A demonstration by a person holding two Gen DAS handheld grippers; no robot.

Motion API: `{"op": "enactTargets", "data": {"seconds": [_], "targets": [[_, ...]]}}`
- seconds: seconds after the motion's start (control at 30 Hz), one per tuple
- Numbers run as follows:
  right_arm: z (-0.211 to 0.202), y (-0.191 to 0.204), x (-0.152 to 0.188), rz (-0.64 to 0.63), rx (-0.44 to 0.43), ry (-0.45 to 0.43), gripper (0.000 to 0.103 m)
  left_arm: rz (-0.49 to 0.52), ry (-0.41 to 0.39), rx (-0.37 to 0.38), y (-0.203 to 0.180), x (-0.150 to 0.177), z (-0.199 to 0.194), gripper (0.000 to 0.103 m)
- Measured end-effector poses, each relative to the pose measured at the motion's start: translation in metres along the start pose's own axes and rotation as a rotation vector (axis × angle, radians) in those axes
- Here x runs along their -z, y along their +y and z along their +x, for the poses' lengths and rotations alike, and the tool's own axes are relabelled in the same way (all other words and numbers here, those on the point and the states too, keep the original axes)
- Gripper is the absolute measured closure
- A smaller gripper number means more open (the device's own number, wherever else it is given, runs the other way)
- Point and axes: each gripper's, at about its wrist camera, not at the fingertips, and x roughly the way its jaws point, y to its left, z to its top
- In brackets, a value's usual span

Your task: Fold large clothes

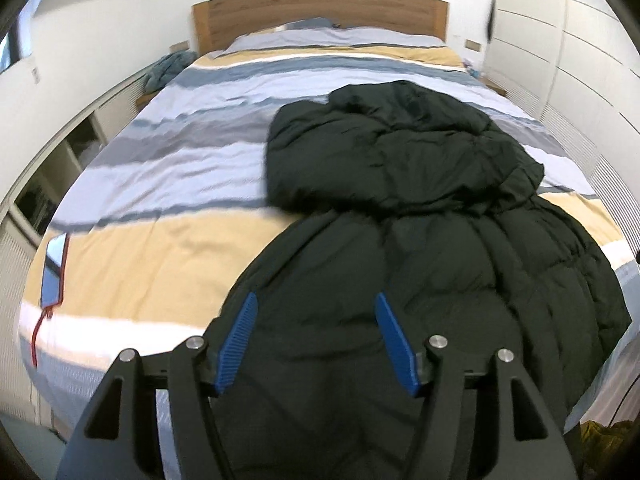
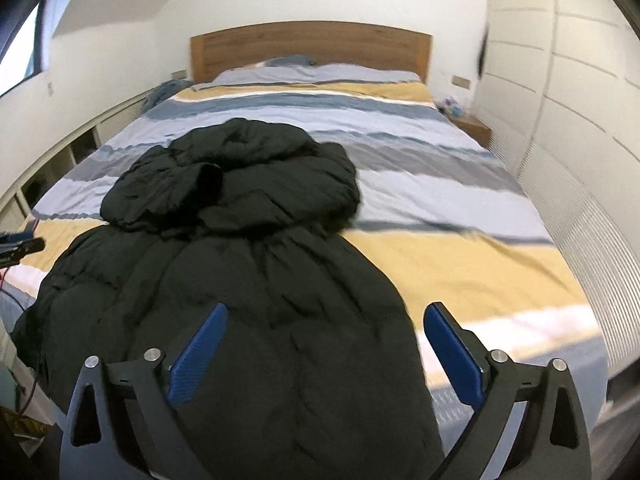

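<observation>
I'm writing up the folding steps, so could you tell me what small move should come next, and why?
Probably lower both open grippers, left and right, onto the near hem of the dark puffer coat and pinch it. Neither holds anything, and the coat lies long on the striped bed with its hood end already bunched.

Puffer jacket [image 1: 420,248]: dark quilted cloth, matt, puffy. Duvet cover [image 1: 168,184]: striped woven cloth, creased. Headboard [image 1: 320,12], seen at 12 o'clock: grained wood, matt. Phone [image 1: 54,270], at 9 o'clock: glossy glass face. Left gripper [image 1: 316,340] pads [image 1: 236,344]: ribbed blue plastic; arms matt black, metal pins.
</observation>
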Motion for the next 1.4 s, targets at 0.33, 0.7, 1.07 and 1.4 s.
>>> {"op": "enactTargets", "data": {"seconds": [0.33, 0.7, 1.07, 1.4], "targets": [[0.001, -0.067, 0.053, 0.145, -0.007, 0.083, 0.001, -0.185, 0.048, 0.024, 0.063, 0.043, -0.002, 0.041], [0.044, -0.104, 0.088, 0.359, -0.132, 0.183, 0.001, -0.382, 0.157, 0.173, 0.113, 0.085, 0.032, 0.041], [0.07, -0.112, 0.113, 0.39, -0.205, 0.267, 0.001, -0.596, 0.186, 0.417, 0.138, 0.133, 0.061, 0.041], [0.09, -0.09, 0.12, 0.408, -0.372, 0.343, 0.001, -0.581, 0.219, 0.58, 0.107, 0.139, 0.068, 0.041]]}}
